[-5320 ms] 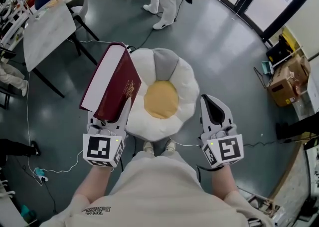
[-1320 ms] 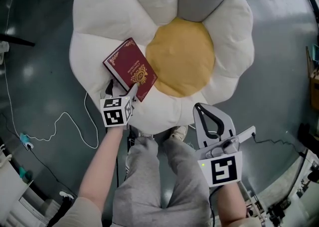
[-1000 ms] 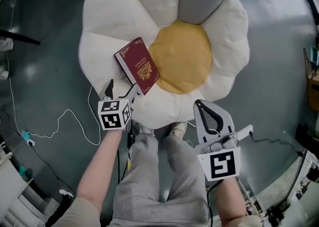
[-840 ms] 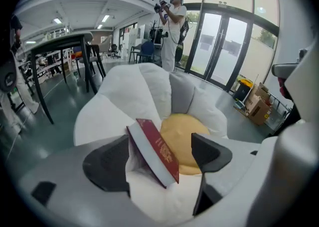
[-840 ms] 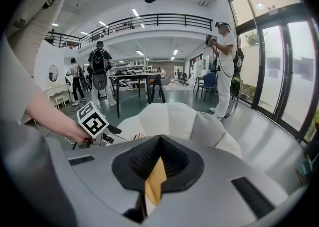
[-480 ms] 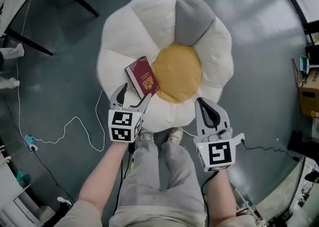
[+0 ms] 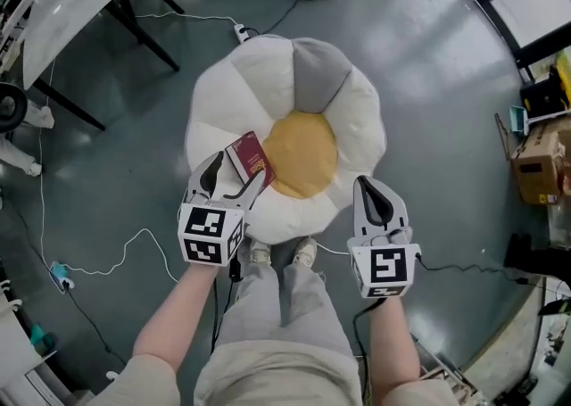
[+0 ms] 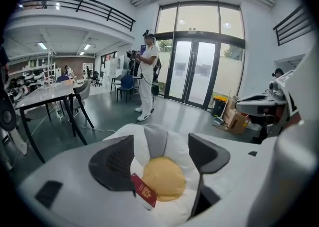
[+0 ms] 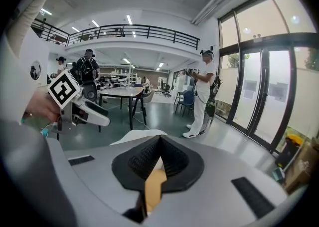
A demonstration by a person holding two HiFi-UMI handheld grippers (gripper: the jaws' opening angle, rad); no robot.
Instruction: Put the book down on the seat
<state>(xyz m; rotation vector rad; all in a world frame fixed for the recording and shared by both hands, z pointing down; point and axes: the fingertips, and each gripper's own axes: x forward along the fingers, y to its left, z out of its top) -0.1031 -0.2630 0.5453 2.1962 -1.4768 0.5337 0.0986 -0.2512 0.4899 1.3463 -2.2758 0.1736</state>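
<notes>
Book [image 7: 247,154] is found lying flat on the seat [image 7: 268,83], on a white petal touching the yellow middle [image 7: 302,154], with its long axis slanted. It sits below and just ahead of the left gripper [image 7: 237,172], the nearer one. That gripper's jaws are set wide apart, have just been closing a little, and nothing is clamped. The right gripper [image 7: 368,186] is held aside, jaws together, empty. The book's near edge is covered by the left jaw, and the cover print cannot be read.

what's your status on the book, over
Left claw open, jaws just closing slightly, nothing between them; right claw shut, empty. Book flat on seat, at the edge of its yellow centre. Nothing in the way.
</notes>
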